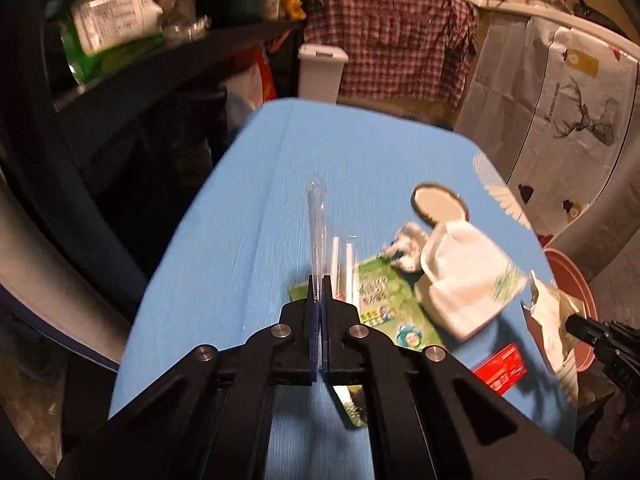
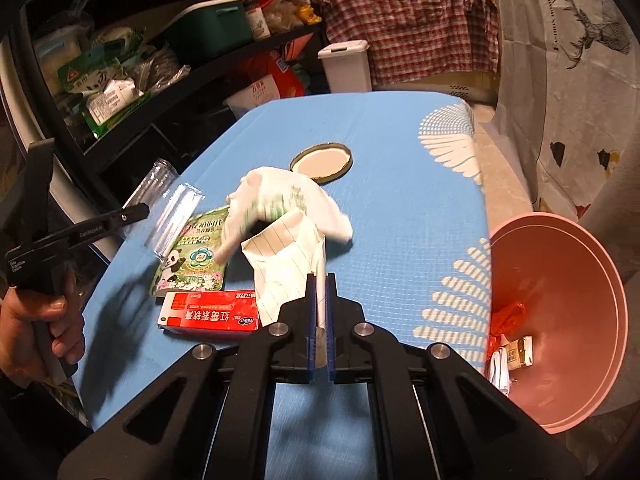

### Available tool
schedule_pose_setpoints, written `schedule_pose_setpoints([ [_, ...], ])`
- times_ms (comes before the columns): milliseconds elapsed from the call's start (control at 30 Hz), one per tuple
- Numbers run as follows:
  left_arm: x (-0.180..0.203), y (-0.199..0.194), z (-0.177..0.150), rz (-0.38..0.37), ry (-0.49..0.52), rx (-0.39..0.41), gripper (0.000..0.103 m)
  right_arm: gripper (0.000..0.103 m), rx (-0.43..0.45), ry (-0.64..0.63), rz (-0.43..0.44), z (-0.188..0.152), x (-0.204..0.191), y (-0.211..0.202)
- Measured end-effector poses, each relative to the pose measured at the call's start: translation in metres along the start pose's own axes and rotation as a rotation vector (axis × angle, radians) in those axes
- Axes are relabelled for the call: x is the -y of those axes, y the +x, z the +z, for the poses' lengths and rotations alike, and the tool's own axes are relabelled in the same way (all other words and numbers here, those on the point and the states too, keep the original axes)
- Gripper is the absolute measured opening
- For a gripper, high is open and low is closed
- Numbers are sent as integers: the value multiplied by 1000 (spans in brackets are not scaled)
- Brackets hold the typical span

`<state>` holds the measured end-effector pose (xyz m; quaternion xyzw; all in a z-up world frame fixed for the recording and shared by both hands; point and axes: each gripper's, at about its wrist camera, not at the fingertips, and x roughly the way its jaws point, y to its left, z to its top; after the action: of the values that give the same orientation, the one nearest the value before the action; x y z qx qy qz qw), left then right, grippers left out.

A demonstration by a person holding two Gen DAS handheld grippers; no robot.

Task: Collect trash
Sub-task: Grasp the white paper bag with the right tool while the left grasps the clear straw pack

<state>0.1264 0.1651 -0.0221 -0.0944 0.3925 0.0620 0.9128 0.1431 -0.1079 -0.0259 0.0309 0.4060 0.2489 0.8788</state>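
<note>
Right wrist view: my right gripper (image 2: 320, 280) pinches the lined paper (image 2: 286, 258), light and crumple-prone, by its edge beside the pink basin (image 2: 600, 288). My left gripper (image 1: 320, 280) clamps a clear plastic wrapper (image 1: 316, 224), slippery and flimsy, above the table (image 1: 240, 200).

Blue tablecloth (image 2: 380, 208), pink basin (image 2: 560, 320), red box (image 2: 212, 314), green packet (image 2: 196, 256)

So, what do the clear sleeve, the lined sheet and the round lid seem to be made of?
Clear sleeve: probably thin glossy plastic film; it is see-through, with bright glints.
Lined sheet: looks like matte paper; ruled lines and sharp creases show.
Round lid: likely metal with a white coating inside; the thin rim looks brassy, but I cannot be sure.
</note>
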Motion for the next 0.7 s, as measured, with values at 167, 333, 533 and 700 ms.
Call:
schedule_pose_setpoints([
  [167, 9, -17, 4, -1, 14, 47, 1, 4, 38, 5, -8, 0, 4, -15],
  [333, 22, -31, 7, -5, 37, 87, 1, 4, 84, -2, -31, -2, 9, -29],
  [533, 32, -41, 6, -25, 64, 115, 1, 4, 137, 6, -42, 0, 12, -42],
  [700, 38, -48, 6, -36, 70, 130, 1, 4, 174, 4, -56, 0, 14, -54],
])
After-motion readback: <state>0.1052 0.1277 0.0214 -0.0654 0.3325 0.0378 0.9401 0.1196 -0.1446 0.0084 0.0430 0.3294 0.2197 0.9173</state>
